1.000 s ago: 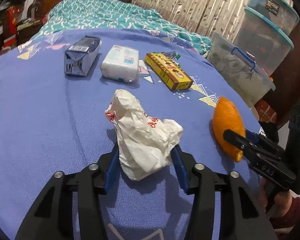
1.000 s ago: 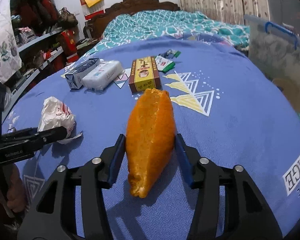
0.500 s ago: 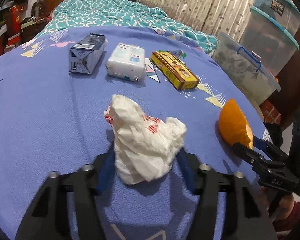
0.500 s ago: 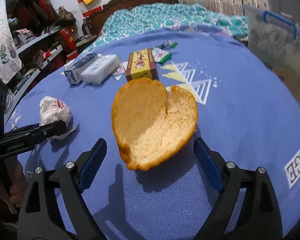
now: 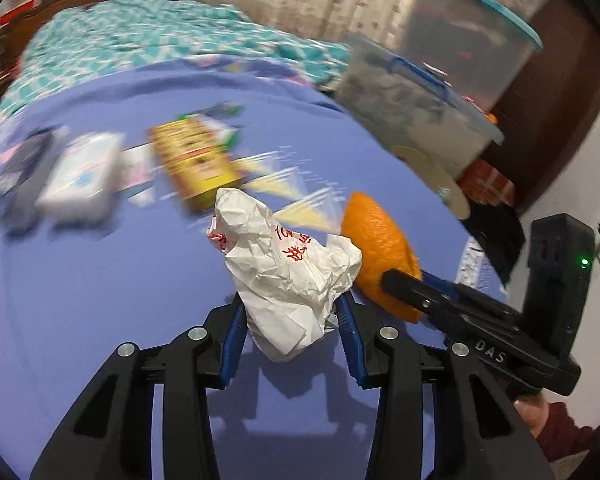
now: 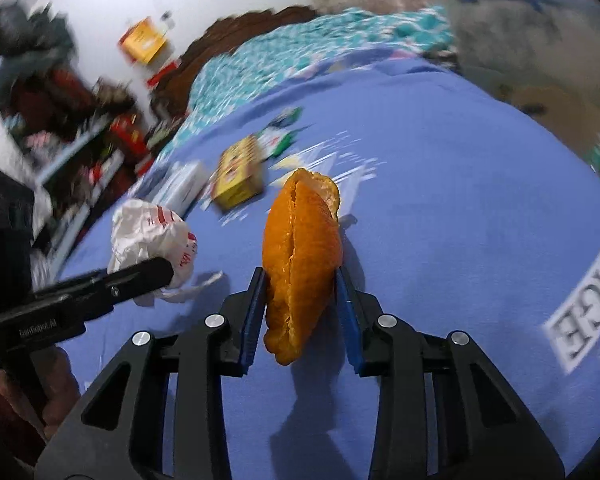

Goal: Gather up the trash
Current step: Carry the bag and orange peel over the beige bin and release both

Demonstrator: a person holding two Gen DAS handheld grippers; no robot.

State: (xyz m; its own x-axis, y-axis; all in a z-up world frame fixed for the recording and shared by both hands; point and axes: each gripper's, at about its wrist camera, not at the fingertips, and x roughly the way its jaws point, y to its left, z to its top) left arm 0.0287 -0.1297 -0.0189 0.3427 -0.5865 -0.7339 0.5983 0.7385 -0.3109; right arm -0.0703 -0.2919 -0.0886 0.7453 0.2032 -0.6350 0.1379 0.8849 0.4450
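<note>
Both pieces of trash are in hand, off the blue bedspread (image 5: 80, 280).

Left hand-held gripper (image 5: 290, 320): jaws have just been closing and are now clenched on the crumpled white paper wrapper (image 5: 288, 268), red print facing up. The blue pads pinch its lower bulge, so most of the wad stands out ahead of the fingers. I judge that a low, firm bite, chosen because the paper gives.

Right hand-held gripper (image 6: 300, 312): jaws have just been closing and now grasp the orange peel (image 6: 302, 252). The peel is squeezed edge-on, folded into a narrow wedge, which I take to be why so wide a piece fits between the pads.

The two loads sit nearly side by side; in the left view peel and wrapper almost touch.

The yellow box (image 5: 198, 160), white packet (image 5: 80, 180) and dark carton (image 5: 18, 176) lie on the bed beyond, blurred. No bin visible to me.
</note>
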